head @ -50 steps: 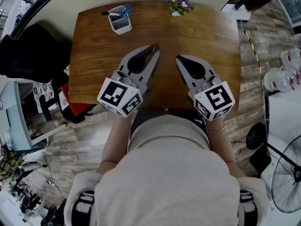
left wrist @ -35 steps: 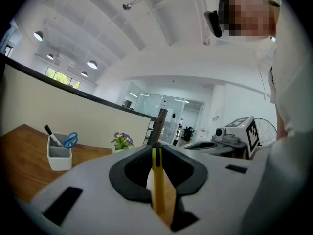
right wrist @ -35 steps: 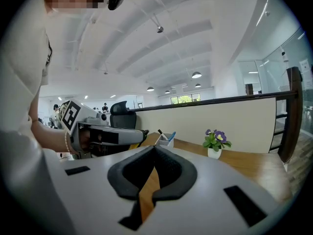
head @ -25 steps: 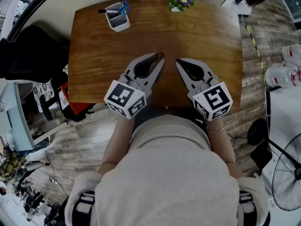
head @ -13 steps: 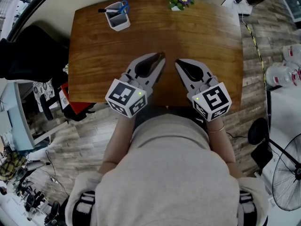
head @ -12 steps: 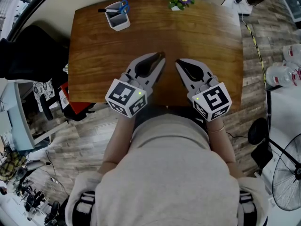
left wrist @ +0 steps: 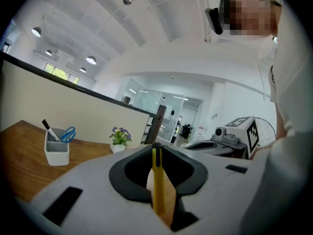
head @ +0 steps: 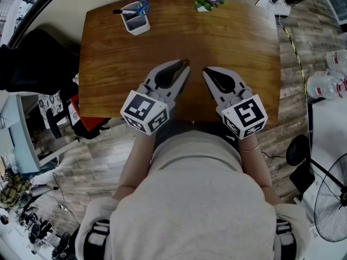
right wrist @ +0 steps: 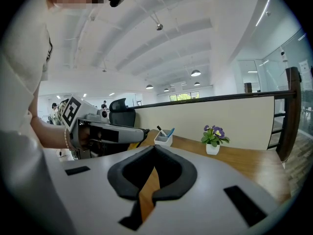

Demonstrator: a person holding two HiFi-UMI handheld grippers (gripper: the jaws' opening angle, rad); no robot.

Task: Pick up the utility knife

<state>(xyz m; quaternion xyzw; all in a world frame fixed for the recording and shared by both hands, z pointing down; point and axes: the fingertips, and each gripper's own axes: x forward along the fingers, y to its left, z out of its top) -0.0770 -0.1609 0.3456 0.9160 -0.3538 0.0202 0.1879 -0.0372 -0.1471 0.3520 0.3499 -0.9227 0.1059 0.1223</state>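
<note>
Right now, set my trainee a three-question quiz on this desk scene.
1. True or false: the left gripper is shut on the yellow utility knife.
2. The blue scissors stand in: A) the white holder; B) the flower pot; C) a drawer.
3. Fill in: the right gripper is shut and holds ____.
Key: 1 true; 2 A; 3 nothing.

Left tool [head: 185, 63] gripping, right tool [head: 205, 70] closed
</note>
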